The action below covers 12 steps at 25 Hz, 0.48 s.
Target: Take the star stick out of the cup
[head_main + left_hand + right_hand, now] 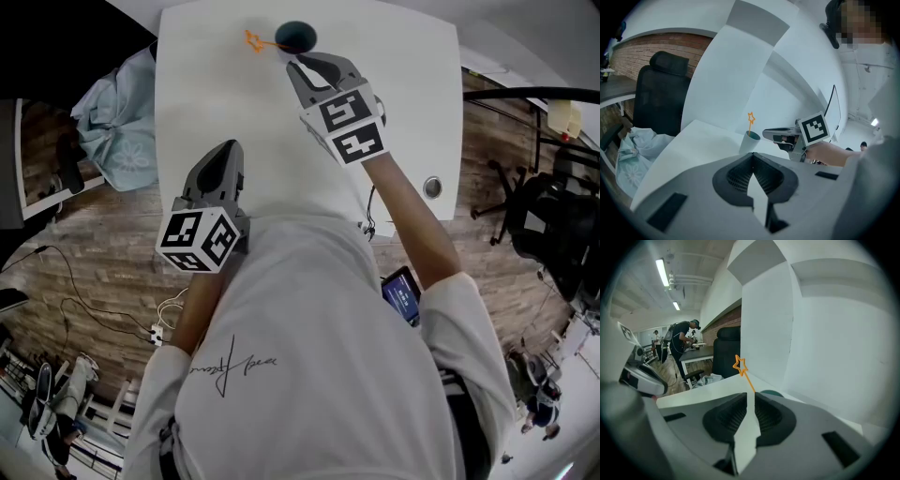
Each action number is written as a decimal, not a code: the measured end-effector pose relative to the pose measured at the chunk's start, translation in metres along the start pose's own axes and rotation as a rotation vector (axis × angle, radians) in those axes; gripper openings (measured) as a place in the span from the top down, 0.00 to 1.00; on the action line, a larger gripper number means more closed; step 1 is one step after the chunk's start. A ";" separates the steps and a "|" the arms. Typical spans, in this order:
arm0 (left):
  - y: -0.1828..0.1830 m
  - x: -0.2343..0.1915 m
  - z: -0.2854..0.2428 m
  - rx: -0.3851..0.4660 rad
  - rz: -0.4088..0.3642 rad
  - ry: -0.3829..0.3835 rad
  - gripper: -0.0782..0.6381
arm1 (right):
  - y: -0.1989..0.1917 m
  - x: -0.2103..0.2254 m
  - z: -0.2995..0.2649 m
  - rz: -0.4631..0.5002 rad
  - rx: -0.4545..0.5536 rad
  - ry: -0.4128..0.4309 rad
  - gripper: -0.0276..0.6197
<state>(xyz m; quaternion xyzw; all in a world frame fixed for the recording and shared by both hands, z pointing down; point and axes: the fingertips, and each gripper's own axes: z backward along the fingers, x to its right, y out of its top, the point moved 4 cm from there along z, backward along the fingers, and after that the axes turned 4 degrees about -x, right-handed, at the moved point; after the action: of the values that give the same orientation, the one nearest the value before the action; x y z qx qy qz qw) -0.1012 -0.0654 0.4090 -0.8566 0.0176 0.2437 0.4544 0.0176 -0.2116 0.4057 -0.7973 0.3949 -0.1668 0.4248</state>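
Observation:
A dark teal cup [296,37] stands near the far edge of the white table [403,112]. An orange star stick [255,40] leans out of it to the left. My right gripper [293,63] points at the cup from just in front, a short way off, its jaws a narrow gap apart with nothing between them. In the right gripper view the star stick [742,371] rises just beyond the jaw tips [750,393], and the cup [769,393] peeks over the right jaw. My left gripper [225,146] is shut and empty over the table's near left. The left gripper view shows the cup [750,142] and the star [751,117] ahead.
A pale blue cloth [117,131] lies on a chair left of the table. A round metal grommet [432,187] sits in the table's near right corner. A black office chair [553,225] stands to the right, and people work at a desk [682,341] in the distance.

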 end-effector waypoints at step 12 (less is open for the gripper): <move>-0.001 -0.003 -0.002 -0.009 0.013 0.000 0.88 | -0.003 -0.003 -0.017 0.093 -0.043 -0.018 0.89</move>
<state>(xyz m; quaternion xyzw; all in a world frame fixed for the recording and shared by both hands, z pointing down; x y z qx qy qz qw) -0.1024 -0.0675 0.4117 -0.8585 0.0222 0.2467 0.4490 0.0074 -0.2173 0.4182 -0.7885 0.4313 -0.1312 0.4184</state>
